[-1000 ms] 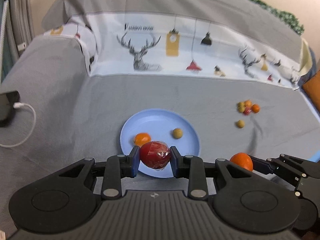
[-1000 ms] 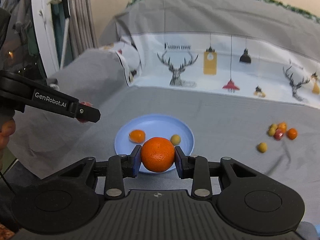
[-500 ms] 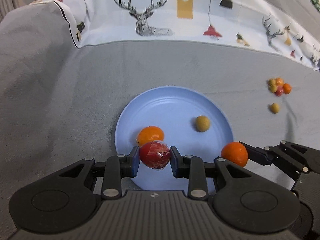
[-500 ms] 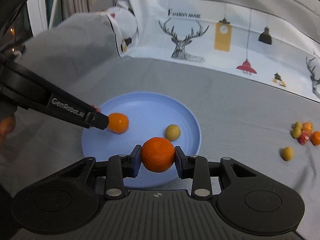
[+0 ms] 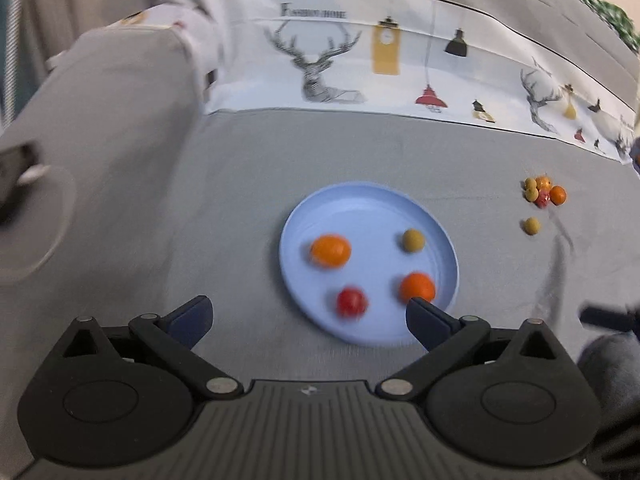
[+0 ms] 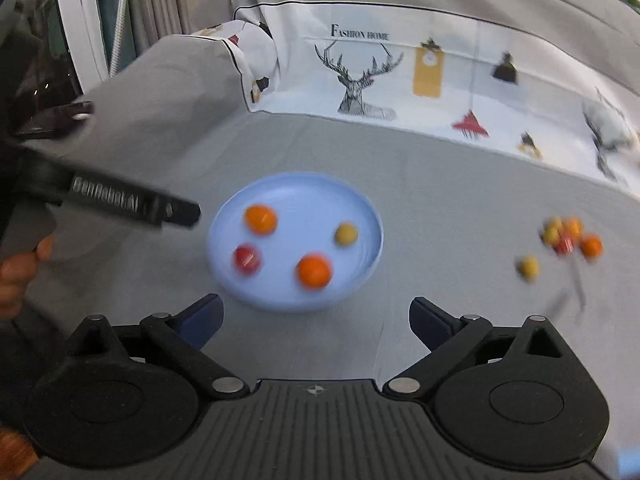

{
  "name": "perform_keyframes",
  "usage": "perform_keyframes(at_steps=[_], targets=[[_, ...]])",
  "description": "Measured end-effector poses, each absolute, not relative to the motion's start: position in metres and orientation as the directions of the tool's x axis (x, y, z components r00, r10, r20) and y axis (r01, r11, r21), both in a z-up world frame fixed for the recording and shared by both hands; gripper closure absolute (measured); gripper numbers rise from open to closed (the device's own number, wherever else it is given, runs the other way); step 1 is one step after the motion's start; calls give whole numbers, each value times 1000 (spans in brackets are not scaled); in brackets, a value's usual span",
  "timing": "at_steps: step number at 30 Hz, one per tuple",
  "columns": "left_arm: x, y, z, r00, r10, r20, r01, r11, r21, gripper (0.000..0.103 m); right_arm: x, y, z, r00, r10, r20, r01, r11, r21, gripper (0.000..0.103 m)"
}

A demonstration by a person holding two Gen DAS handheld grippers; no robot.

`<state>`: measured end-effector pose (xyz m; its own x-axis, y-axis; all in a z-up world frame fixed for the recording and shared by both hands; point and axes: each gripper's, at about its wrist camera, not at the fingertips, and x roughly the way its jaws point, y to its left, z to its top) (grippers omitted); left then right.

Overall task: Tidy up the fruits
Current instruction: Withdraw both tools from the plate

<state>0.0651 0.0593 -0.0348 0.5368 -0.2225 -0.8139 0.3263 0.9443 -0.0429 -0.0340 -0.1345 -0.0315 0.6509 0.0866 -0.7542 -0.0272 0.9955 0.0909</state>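
A light blue plate (image 5: 372,216) (image 6: 304,196) lies on the grey sheet. It holds an orange fruit (image 5: 331,250), a small yellow-green ball (image 5: 413,240), a red fruit (image 5: 351,302) (image 6: 247,259) and a round orange (image 5: 417,287) (image 6: 314,271). My left gripper (image 5: 308,314) hangs just short of the plate's near rim, its jaws opening wide with nothing between them. My right gripper (image 6: 316,314) is likewise opening and empty before the plate. One finger of the left gripper (image 6: 160,208) reaches in from the left.
A cluster of small fruits (image 5: 544,194) (image 6: 568,236) and one lone yellow ball (image 5: 531,225) (image 6: 528,267) lie on the sheet to the right. A printed deer cloth (image 5: 332,68) runs along the back. A person's hand (image 6: 16,276) is at the left edge.
Both grippers went from shut to wide open. The red fruit and the round orange now lie on the plate. Both grippers have drawn back from it.
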Motion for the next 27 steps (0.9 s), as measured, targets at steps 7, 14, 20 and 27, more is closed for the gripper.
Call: perform_keyframes(at_steps=[7,14,20,27], targets=[[-3,79,-8,535,-210,-819,258,963,-78,0,-96,-101,-14,635,64,-770,-21,998,66,1],[-49,78,25,633,-214,-744,300,954,-20,0,-129,-94,20,730,14,-683,10,999,31,1],[-75,77,45,649,-244,-721,322,946,-31,0,-153,-97,33,749,23,-662,30,997,70,1],[-92,69,62,666,-248,-704,331,943,-19,0,-175,-103,46,787,-8,-616,78,993,86,1]])
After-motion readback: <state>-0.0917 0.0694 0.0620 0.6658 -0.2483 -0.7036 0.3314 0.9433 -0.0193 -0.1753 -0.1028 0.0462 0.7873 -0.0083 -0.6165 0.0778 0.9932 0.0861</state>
